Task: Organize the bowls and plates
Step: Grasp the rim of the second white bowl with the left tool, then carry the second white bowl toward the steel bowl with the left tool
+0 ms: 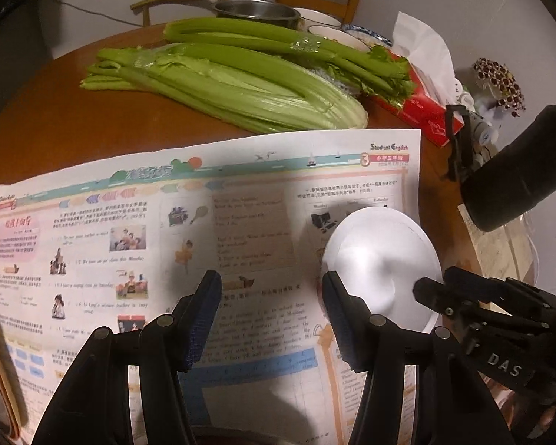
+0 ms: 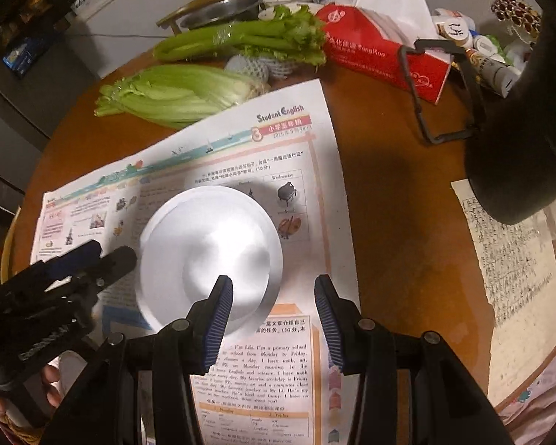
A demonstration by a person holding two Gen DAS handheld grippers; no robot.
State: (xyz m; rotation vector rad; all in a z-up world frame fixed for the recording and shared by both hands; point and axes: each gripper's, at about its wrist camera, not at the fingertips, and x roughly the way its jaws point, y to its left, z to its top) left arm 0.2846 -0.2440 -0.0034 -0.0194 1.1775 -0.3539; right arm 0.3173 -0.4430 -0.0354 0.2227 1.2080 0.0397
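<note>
A plain white plate (image 2: 211, 256) is lying flat and right side up on the newspaper, glare washing out its centre. At the far edge, a steel bowl (image 1: 257, 9) and several white bowls (image 1: 320, 18) are sitting clustered together behind the celery.

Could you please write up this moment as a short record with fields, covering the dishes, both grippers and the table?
Main dish: white round plate, apparently upside down, lying on the printed school newspaper
Left hand-held gripper: open, empty, over the newspaper beside the plate
Right hand-held gripper: open, empty, near the plate's edge
Other dishes: steel bowl and white ceramic bowls at the far side
Surface: round brown wooden table
Clutter: green celery stalks, red tissue box
</note>
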